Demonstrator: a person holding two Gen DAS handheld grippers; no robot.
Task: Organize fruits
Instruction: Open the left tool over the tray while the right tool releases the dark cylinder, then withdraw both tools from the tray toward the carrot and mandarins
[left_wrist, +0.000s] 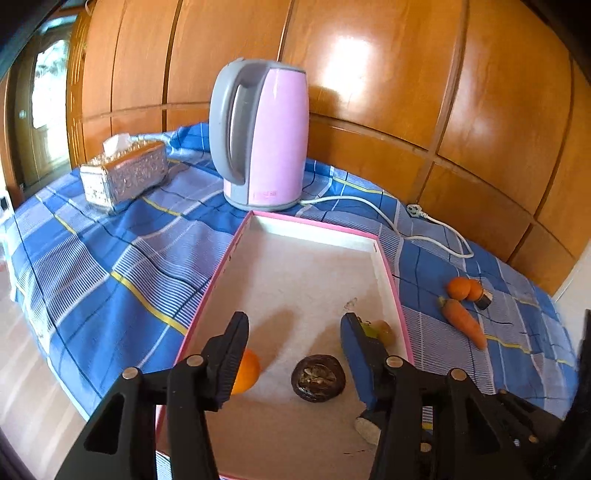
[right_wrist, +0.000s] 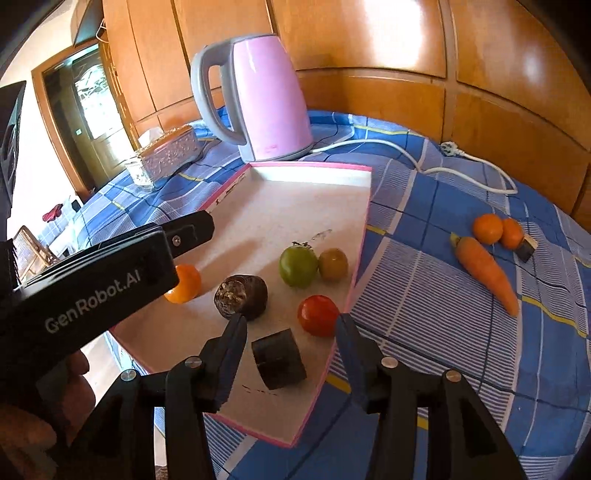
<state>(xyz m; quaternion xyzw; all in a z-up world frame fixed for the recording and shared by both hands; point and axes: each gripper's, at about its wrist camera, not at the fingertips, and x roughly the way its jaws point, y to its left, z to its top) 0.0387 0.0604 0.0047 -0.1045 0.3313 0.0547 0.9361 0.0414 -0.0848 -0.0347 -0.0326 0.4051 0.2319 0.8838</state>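
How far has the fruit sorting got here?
Partly done. The tray already holds an orange, two greenish fruits and a red one. Both grippers' jaws are open and empty. Two oranges and a carrot remain on the cloth.

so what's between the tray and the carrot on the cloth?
Nothing: only bare blue checked cloth lies between the tray's pink rim and the carrot. The right wrist view shows it best; the left wrist view agrees.
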